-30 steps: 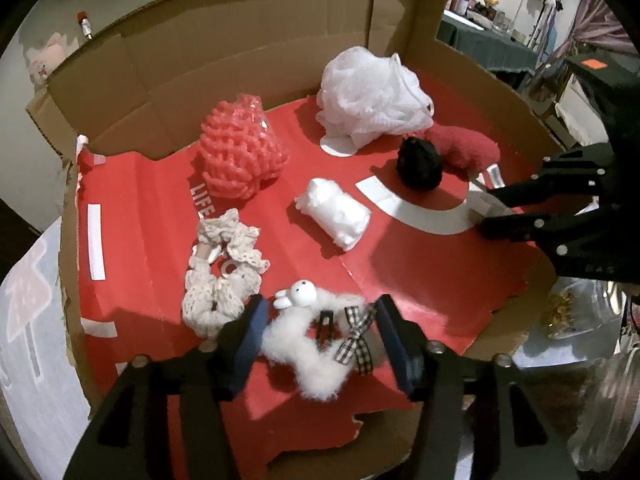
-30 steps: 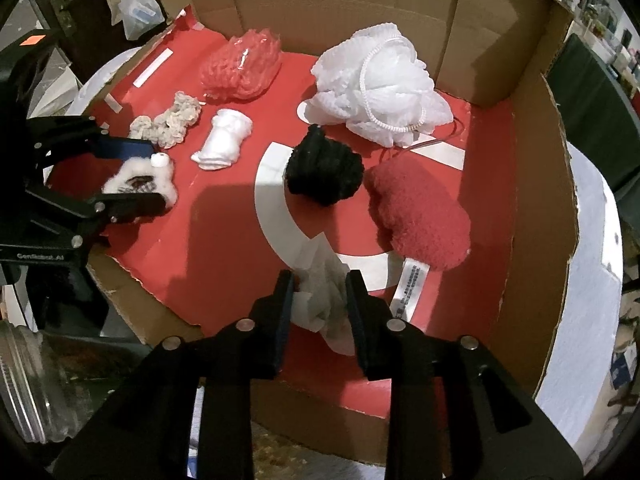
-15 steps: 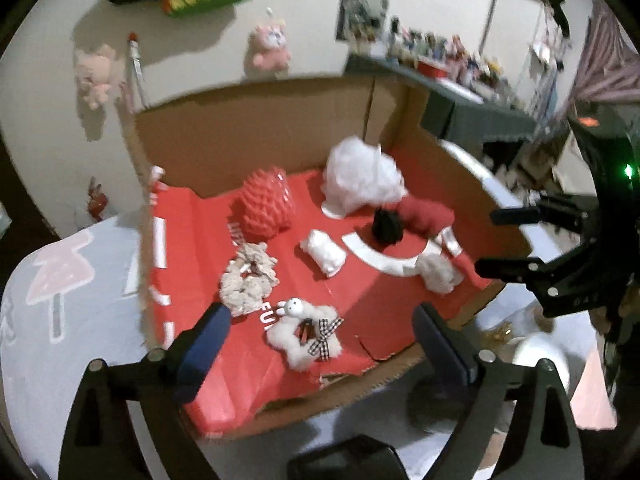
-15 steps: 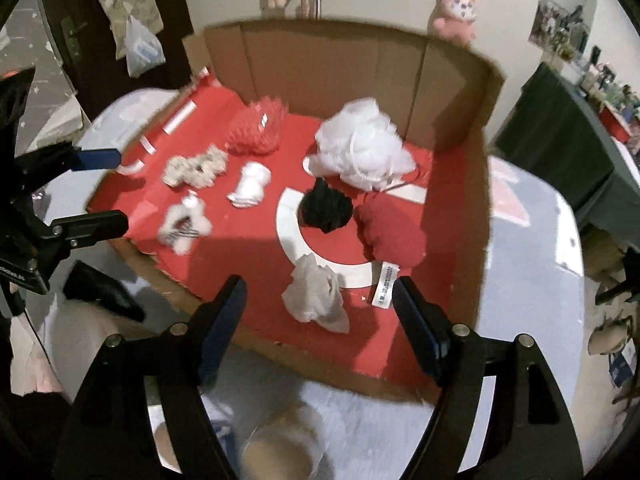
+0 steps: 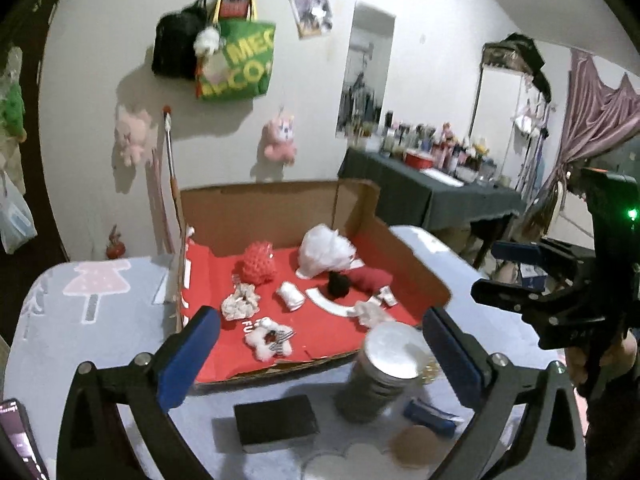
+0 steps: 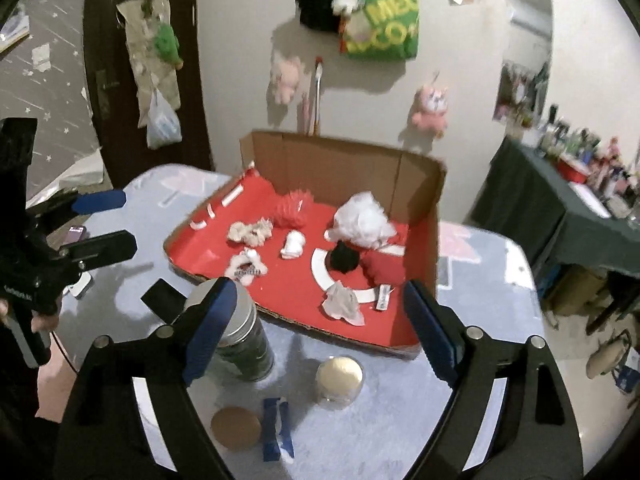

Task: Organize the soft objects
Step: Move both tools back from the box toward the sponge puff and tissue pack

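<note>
A cardboard box (image 5: pixel 416 276) (image 6: pixel 436 240) with a red floor holds several soft things: a white mesh pouf (image 5: pixel 326 250) (image 6: pixel 362 222), a coral knit piece (image 5: pixel 258 262) (image 6: pixel 292 210), a black ball (image 5: pixel 338 284) (image 6: pixel 343 258), a red plush (image 5: pixel 370 279) (image 6: pixel 384 268), a white roll (image 5: pixel 291 296) (image 6: pixel 294 244), a cream scrunchie (image 5: pixel 239 305) (image 6: pixel 250 232), a fluffy bunny clip (image 5: pixel 268 338) (image 6: pixel 248 266) and a pale cloth (image 5: pixel 370 312) (image 6: pixel 342 304). My left gripper (image 5: pixel 320 356) (image 6: pixel 102 222) is open and empty, high above the box's near edge. My right gripper (image 6: pixel 318 332) (image 5: pixel 516 272) is open and empty too.
On the table in front of the box stand a metal-lidded jar (image 5: pixel 380 368) (image 6: pixel 236 332), a black block (image 5: pixel 276 420) (image 6: pixel 164 300), a small lidded jar (image 6: pixel 339 378), a cork lid (image 6: pixel 236 426) (image 5: pixel 416 446) and a blue packet (image 6: pixel 276 428). A phone (image 5: pixel 16 440) lies at left. Bags and plush toys hang on the wall.
Both grippers let go of their things, opened wide and pulled back and up. The bunny clip and the pale cloth stay on the red floor.
</note>
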